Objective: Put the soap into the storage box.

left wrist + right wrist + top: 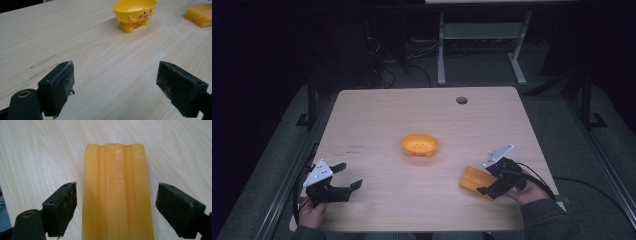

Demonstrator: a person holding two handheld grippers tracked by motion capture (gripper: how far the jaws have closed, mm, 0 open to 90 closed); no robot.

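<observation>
A yellow-orange bowl [419,145] with small feet and a painted face [135,12] stands near the middle of the wooden table [377,120]. An orange ridged block [474,180] lies flat at the front right; in the left gripper view its corner [200,15] shows at the far right. My right gripper [490,181] is open with its jaws straddling the block [116,195], one on each side, a gap left on both. My left gripper [348,176] is open at the front left over bare wood [116,82], pointing toward the bowl, with nothing between its jaws.
A round cable hole [461,100] sits near the table's far edge. Faint dark scuff marks [354,147] lie left of the bowl. Beyond the table stand the white legs of another desk [441,50] on a dark floor.
</observation>
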